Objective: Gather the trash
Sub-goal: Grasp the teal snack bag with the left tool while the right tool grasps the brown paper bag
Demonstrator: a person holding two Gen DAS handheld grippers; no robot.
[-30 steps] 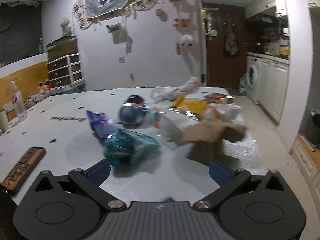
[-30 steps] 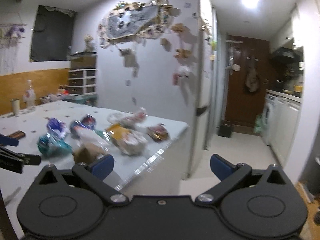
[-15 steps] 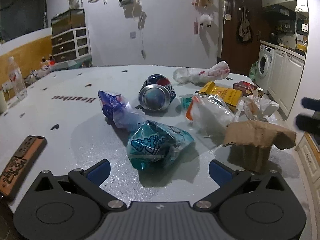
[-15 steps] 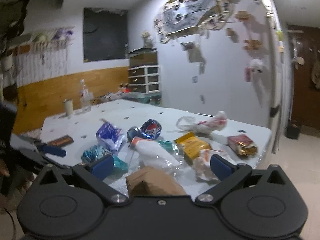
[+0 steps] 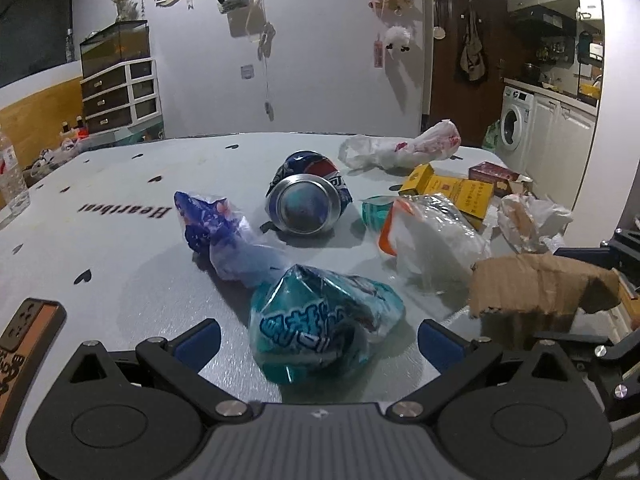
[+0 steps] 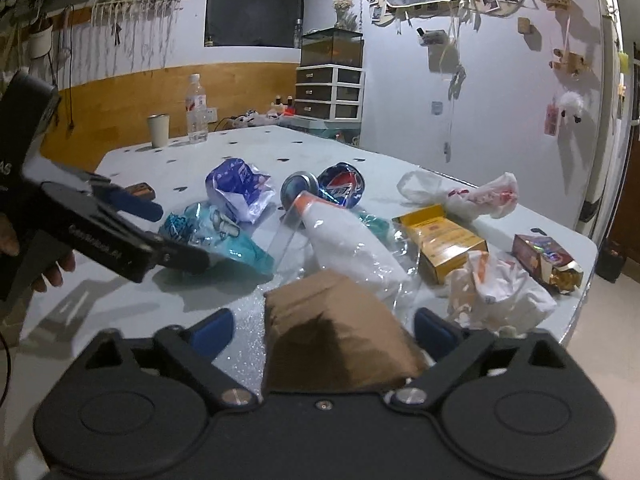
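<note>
Trash lies scattered on a white table [image 5: 120, 184]. My left gripper [image 5: 319, 340] is open, its jaws either side of a teal snack bag [image 5: 320, 328], also in the right wrist view [image 6: 212, 236]. My right gripper [image 6: 323, 330] is open around a brown cardboard piece [image 6: 336, 332], which shows at the right in the left wrist view [image 5: 536, 292]. Beyond lie a blue-purple wrapper [image 5: 216, 232], a crushed Pepsi can [image 5: 308, 200], a clear bag with an orange edge [image 5: 432, 240], a yellow box [image 5: 452, 192], a red packet [image 6: 548, 260] and crumpled white bags [image 5: 400, 148].
A brown phone-like slab [image 5: 24, 340] lies at the table's near left. A water bottle [image 6: 197, 110] and a cup [image 6: 159, 131] stand at the far edge. The table's right edge [image 6: 580, 312] drops to the floor near a white wall. The left gripper's body [image 6: 100, 236] crosses the right wrist view.
Both grippers moved in closer to the table. The left now straddles the teal bag, the right now straddles the cardboard piece. Both stayed open.
</note>
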